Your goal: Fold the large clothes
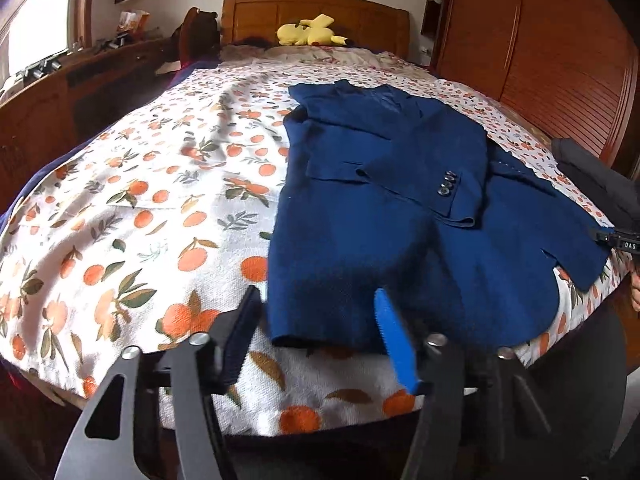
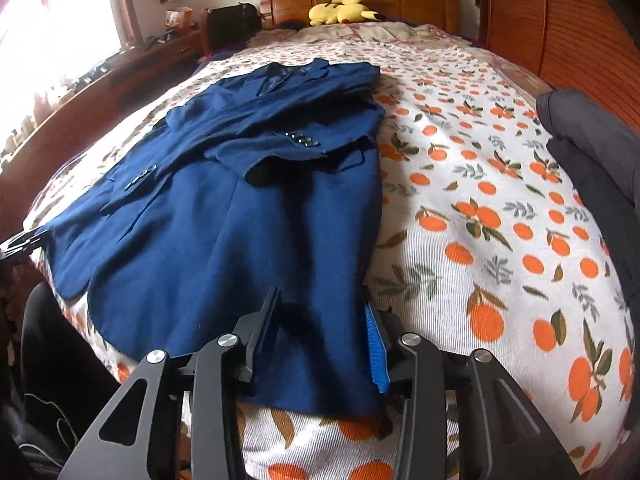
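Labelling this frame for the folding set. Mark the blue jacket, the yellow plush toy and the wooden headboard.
blue jacket (image 1: 400,216): left wrist view, front panel.
yellow plush toy (image 2: 340,10): right wrist view, its body.
wooden headboard (image 1: 256,20): left wrist view, left panel.

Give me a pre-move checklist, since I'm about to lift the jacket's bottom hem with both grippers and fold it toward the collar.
1. Left gripper straddles the near hem of the blue jacket: ok.
2. Right gripper straddles the hem at the other corner: ok.
3. Pads actually pinching cloth on either side: cannot tell.
4. Both sleeves folded in over the jacket's front: ok.
5. Jacket panels lying even: not ok, one flap sticks out sideways near the bed's edge.
6. Landing area near the collar free; yellow plush toy sits far off by the headboard: ok.
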The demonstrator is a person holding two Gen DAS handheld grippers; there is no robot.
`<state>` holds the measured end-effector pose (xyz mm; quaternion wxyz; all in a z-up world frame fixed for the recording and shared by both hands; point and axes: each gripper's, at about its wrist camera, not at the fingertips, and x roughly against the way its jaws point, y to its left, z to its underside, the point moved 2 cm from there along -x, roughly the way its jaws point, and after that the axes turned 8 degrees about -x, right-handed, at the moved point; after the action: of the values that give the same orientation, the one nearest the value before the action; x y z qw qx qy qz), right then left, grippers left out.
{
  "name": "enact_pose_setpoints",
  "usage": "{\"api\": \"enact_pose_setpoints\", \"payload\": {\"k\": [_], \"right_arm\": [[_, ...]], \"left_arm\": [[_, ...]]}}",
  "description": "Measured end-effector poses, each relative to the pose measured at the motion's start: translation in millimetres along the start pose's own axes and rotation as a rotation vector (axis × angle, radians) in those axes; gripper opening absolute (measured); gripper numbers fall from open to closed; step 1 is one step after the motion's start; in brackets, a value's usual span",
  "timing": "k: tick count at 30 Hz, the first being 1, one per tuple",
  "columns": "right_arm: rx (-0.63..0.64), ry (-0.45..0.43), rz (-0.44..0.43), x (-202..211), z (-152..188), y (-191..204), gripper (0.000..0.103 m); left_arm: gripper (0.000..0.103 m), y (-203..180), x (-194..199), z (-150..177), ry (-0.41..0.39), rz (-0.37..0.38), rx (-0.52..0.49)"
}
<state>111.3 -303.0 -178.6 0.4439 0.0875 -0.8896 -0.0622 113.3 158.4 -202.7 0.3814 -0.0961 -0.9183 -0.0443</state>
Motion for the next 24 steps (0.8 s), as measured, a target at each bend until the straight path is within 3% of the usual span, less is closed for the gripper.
{"api": "enact_pose_setpoints", "payload": {"k": [4, 6, 7, 8, 18, 24], "right_arm": [[0.003, 0.010, -0.002, -1.3, 2.2, 0.1, 0.040], [-0.001, 0.010, -0.006, -1.5, 2.2, 0.5, 0.041], [0.003, 0.008, -0.007, -1.4, 2.3, 1.4, 0.041], [0.007, 0.007, -0.006, -1.6, 2.4, 1.9, 0.040], [0.014, 0.007, -0.001, -2.6, 3.5, 2.9, 0.040], [0.028, 0.021, 0.000, -5.5, 3.0, 2.9, 0.042]], "left_arm": [[0.049, 9.8, 5.6, 3.4, -0.004, 0.044, 0.060], [0.040, 13.8, 8.6, 5.6, -0.007, 0.071, 0.090], [0.029, 15.7, 13.4, 6.3, -0.025, 0.073, 0.111], [0.026, 16.6, 18.0, 6.2, -0.043, 0.067, 0.121], [0.026, 14.6, 18.2, -0.2, -0.003, 0.034, 0.110], [0.040, 18.9, 7.0, 8.9, 0.038, 0.045, 0.131]]}}
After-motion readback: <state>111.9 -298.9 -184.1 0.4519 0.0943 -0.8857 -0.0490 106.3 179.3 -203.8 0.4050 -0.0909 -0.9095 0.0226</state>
